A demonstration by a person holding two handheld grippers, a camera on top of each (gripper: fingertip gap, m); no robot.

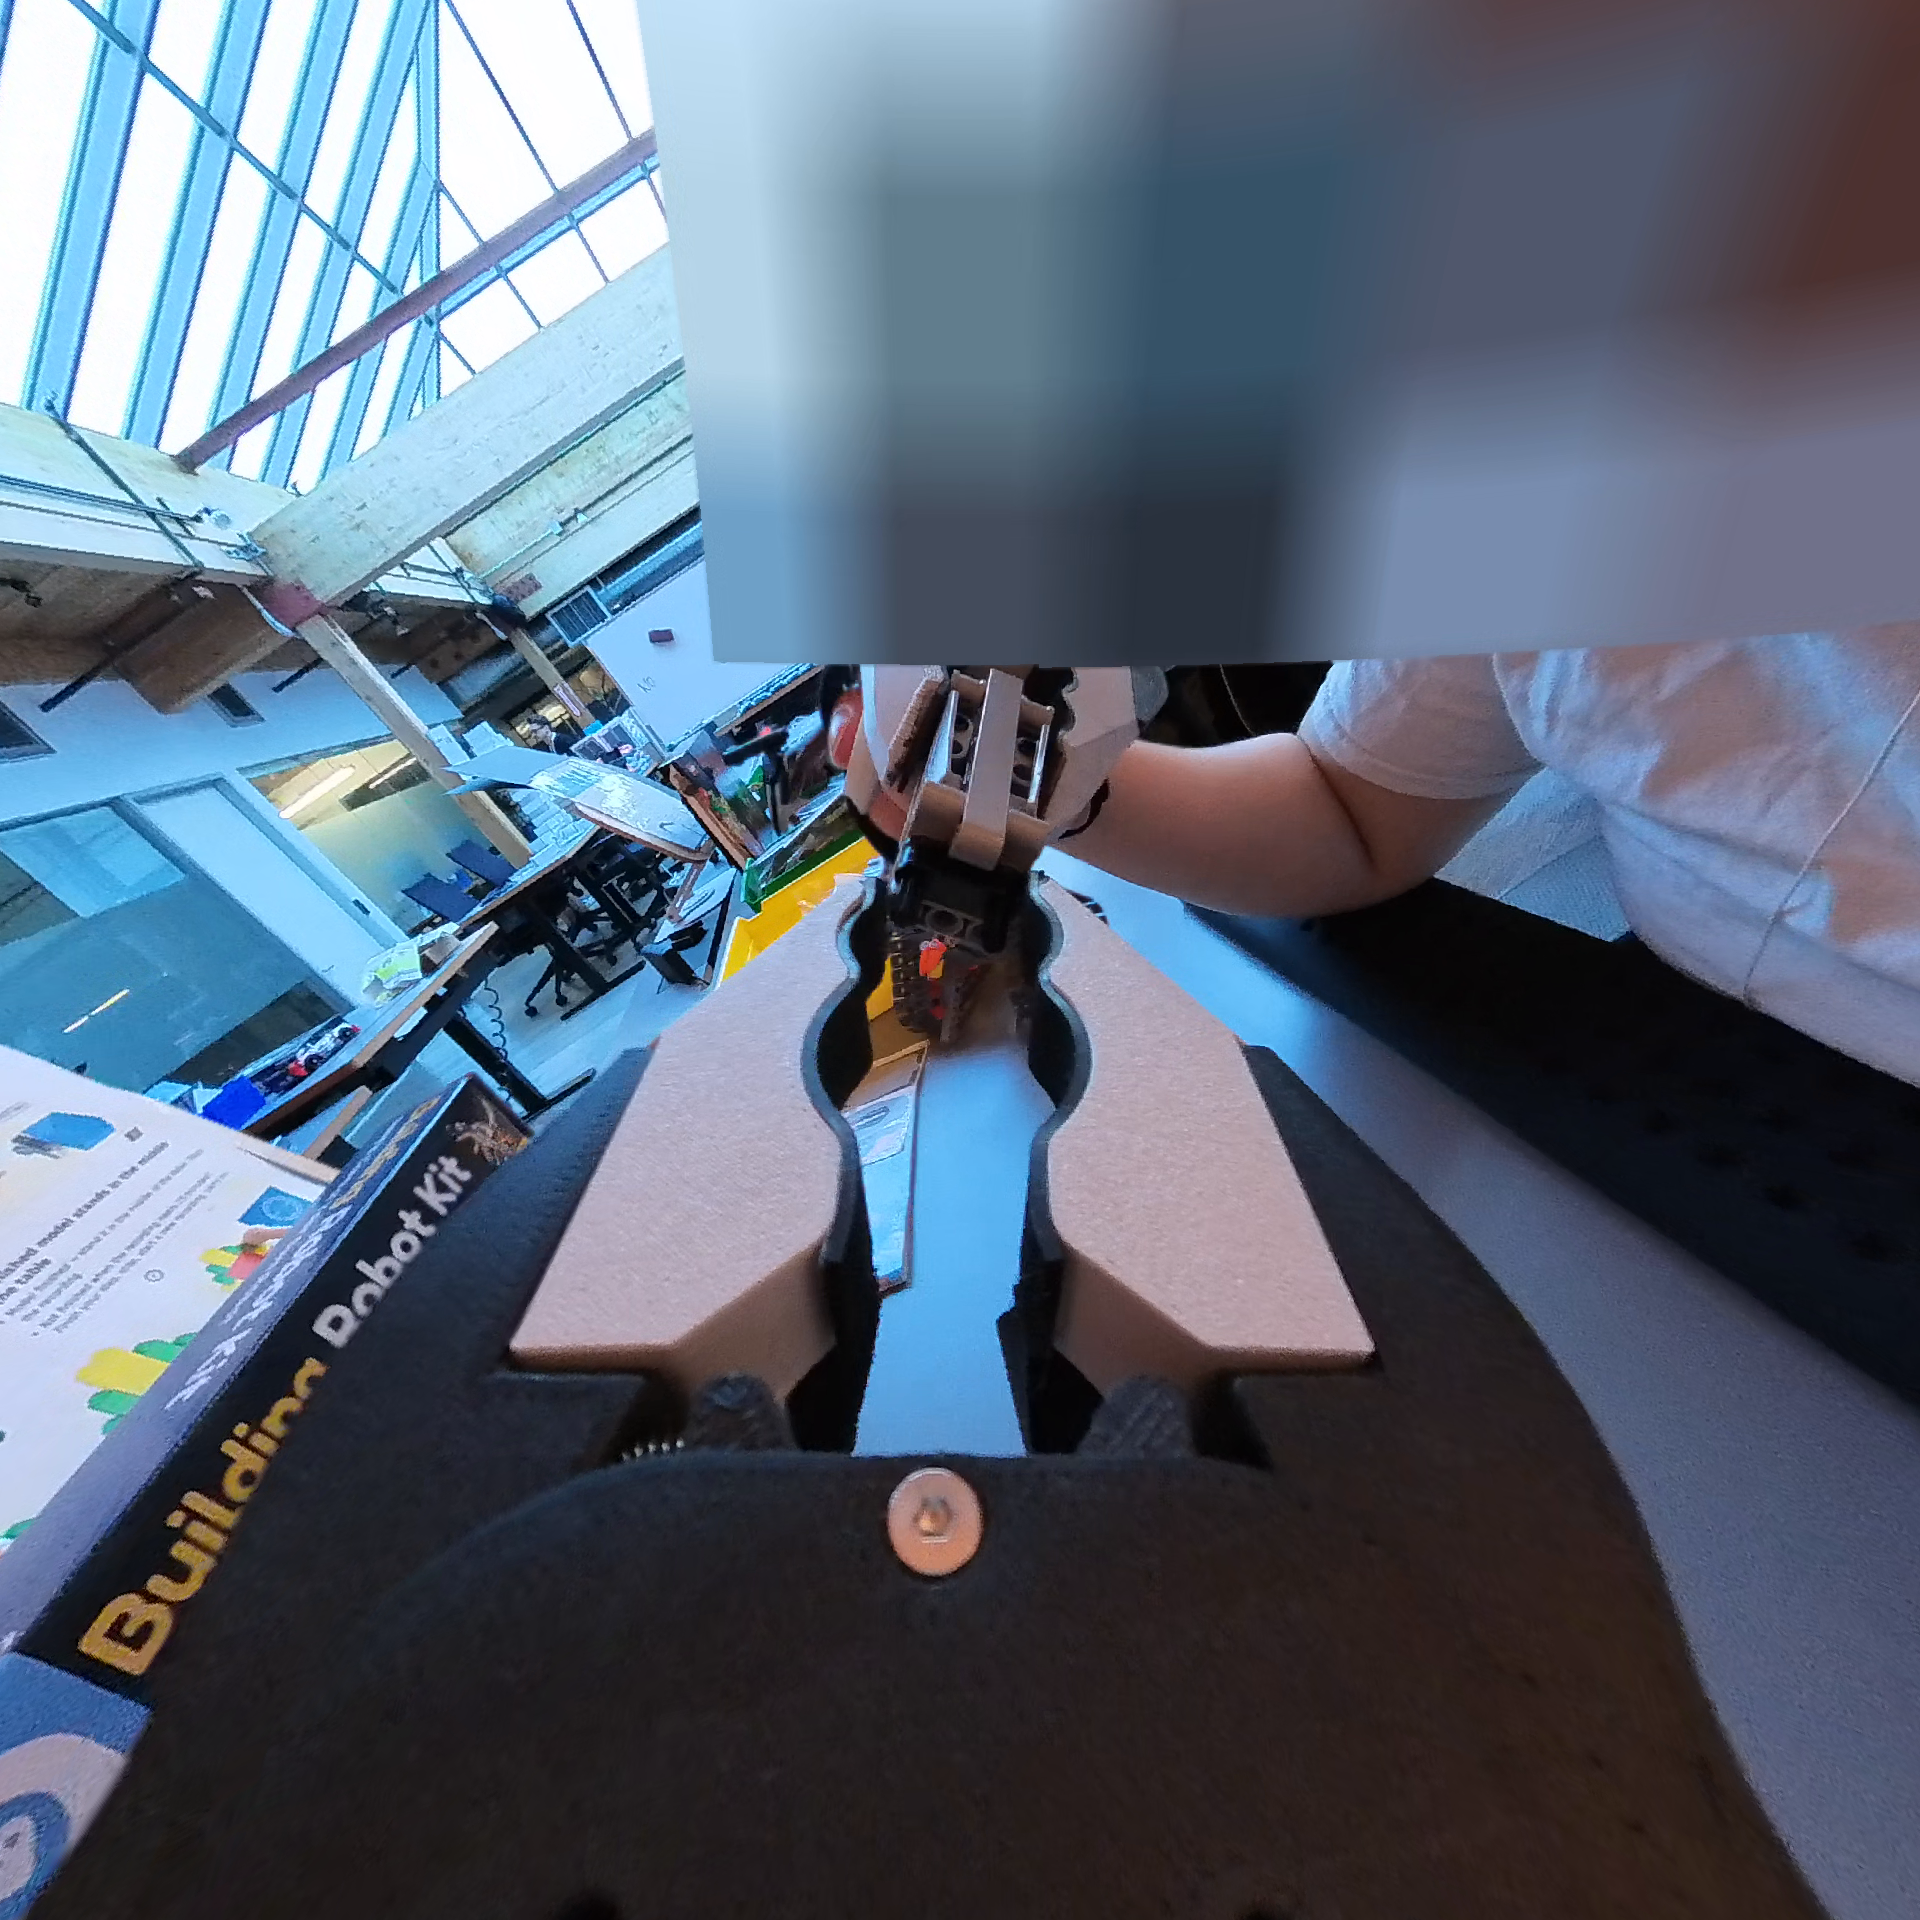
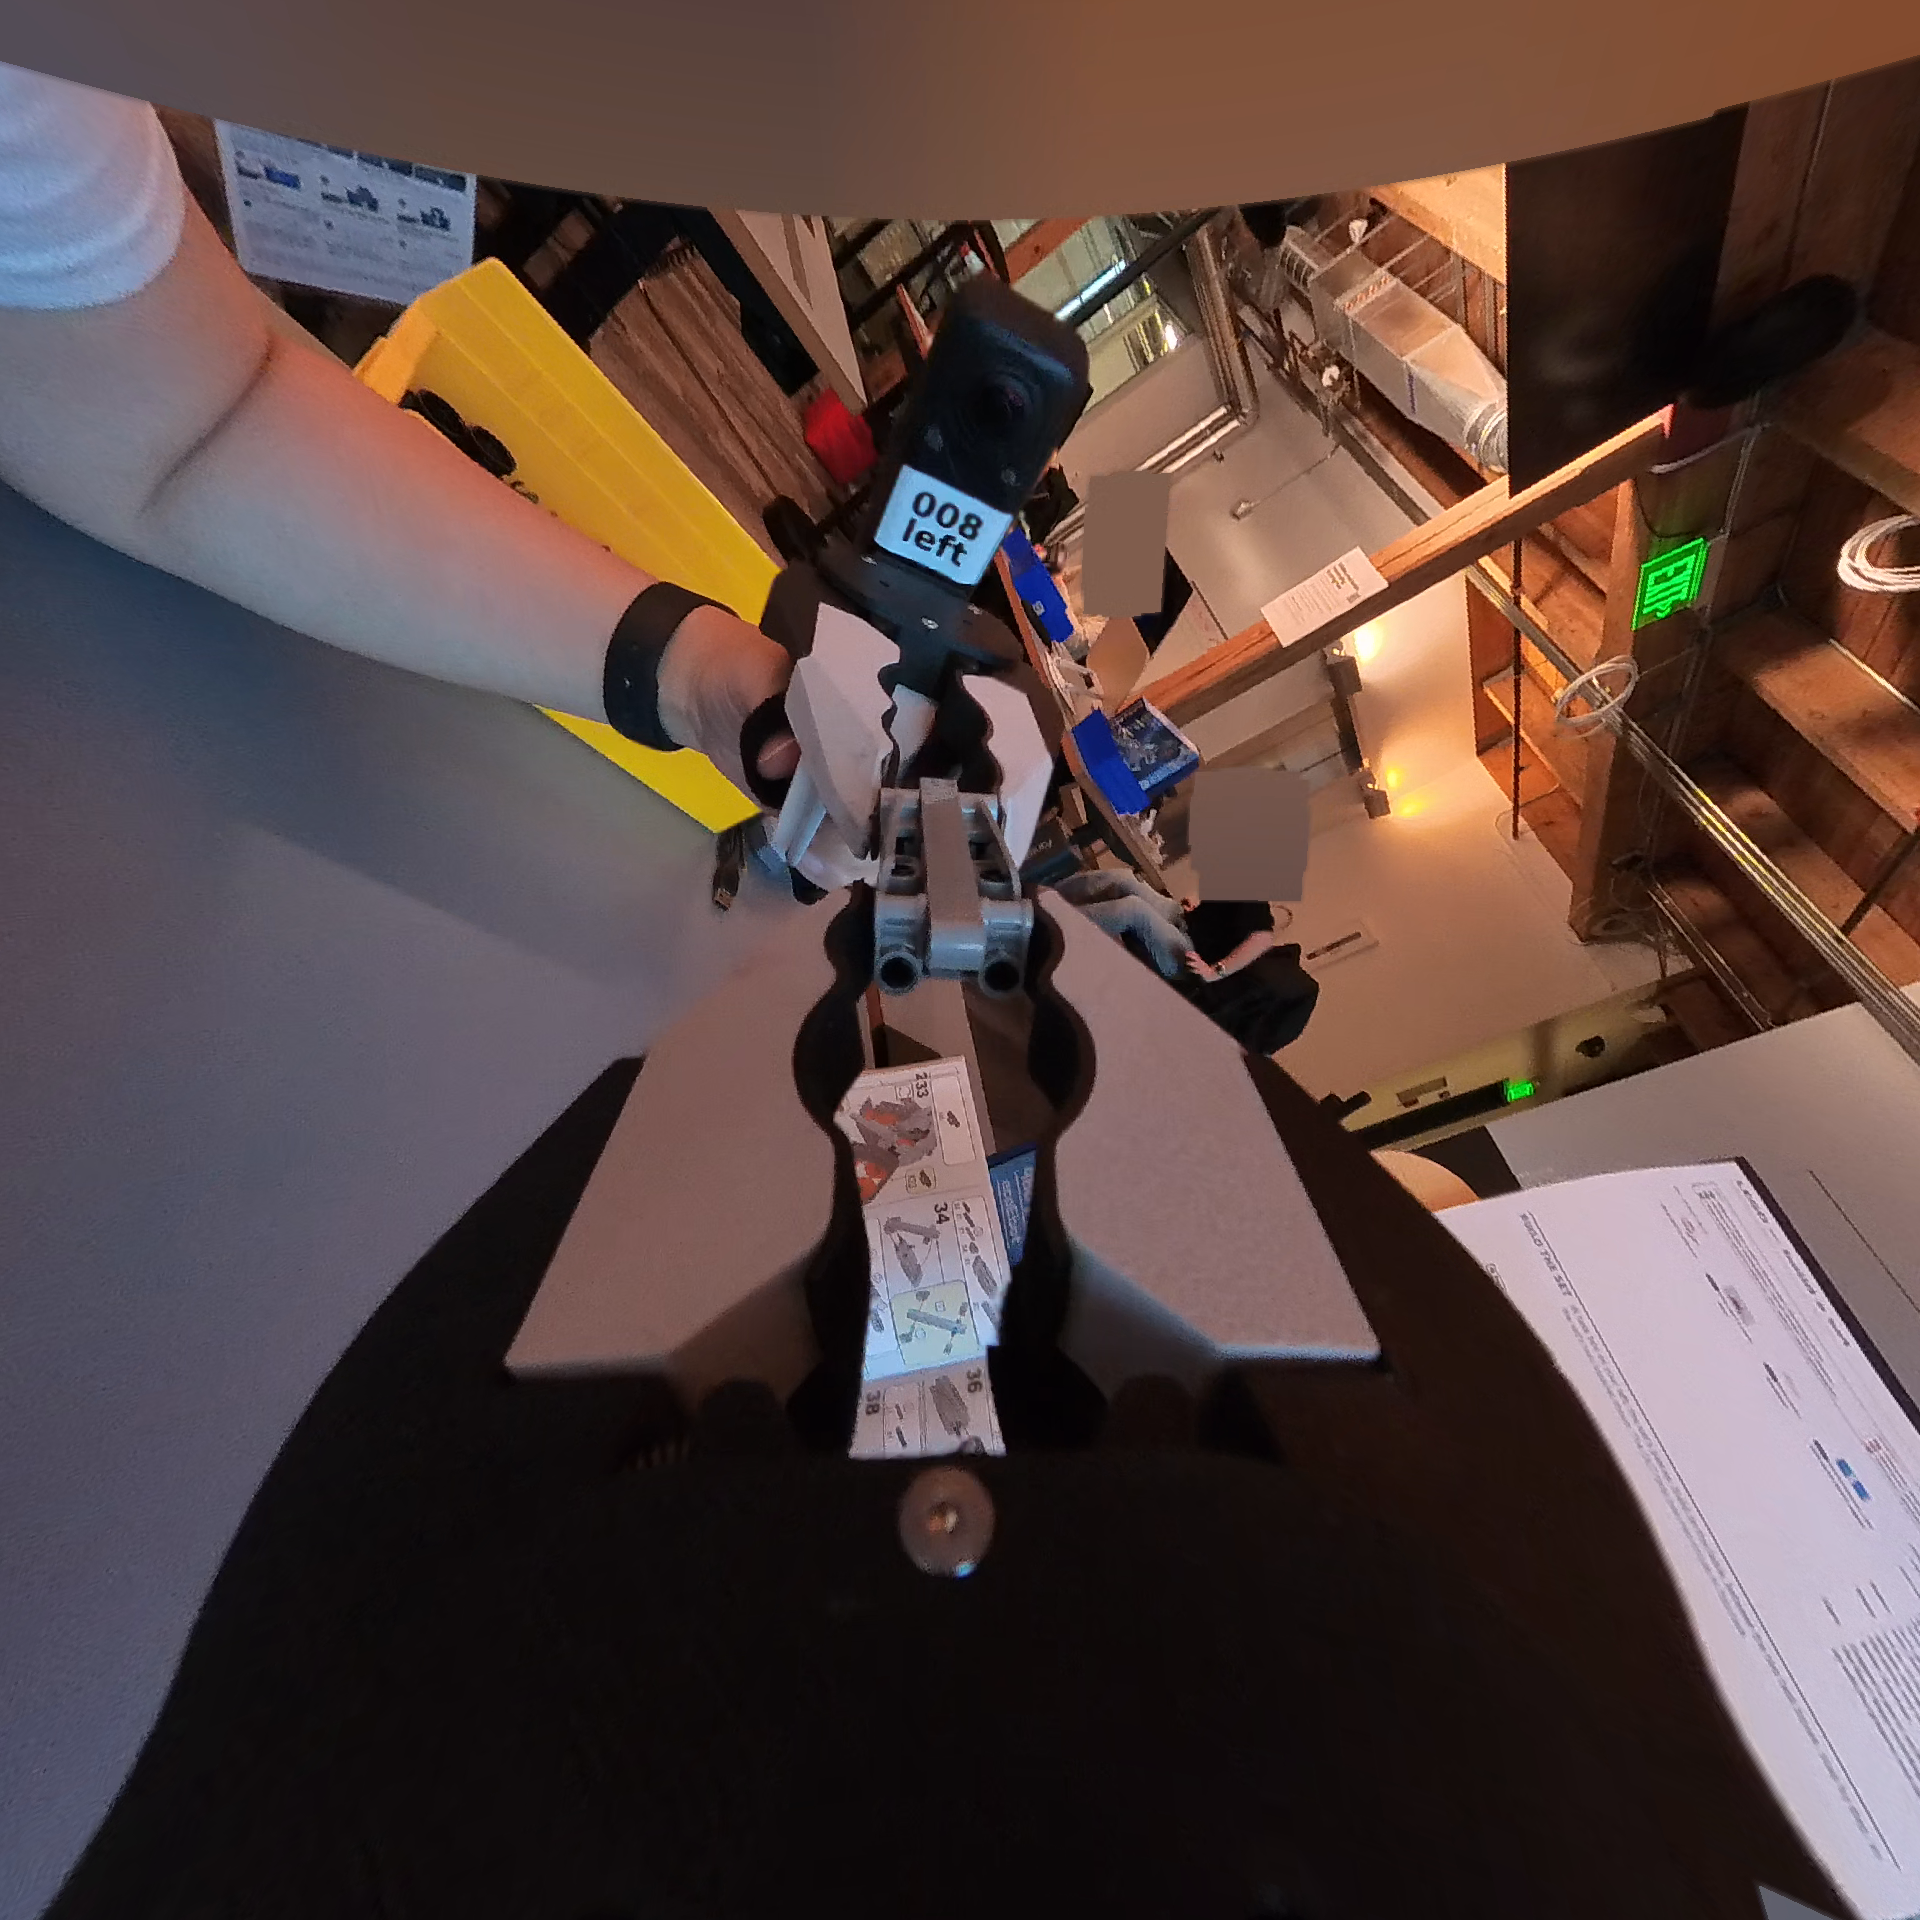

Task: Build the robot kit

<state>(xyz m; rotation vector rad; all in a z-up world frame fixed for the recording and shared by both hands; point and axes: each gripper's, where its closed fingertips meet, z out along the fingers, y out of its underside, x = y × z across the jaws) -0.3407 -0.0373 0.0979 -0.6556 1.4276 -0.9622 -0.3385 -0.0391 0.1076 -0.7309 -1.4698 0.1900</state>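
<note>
Grey toy-brick piece [image 2: 948, 896] sat up in the air between the two grippers, which faced each other tip to tip. Right gripper [image 2: 940, 961] pinched its near end tight. Left gripper [image 1: 940, 925] squeezed a dark brick part [image 1: 935, 961] with a bit of orange, touching the grey piece [image 1: 987, 769]. A bare arm [image 2: 343, 509] with a black wristband [image 2: 644, 665] held the left one. Below lay a building booklet [image 2: 925, 1247], a printed sheet [image 2: 1714, 1455], a dark box [image 1: 270, 1382], and a yellow bin [image 2: 561, 436].
</note>
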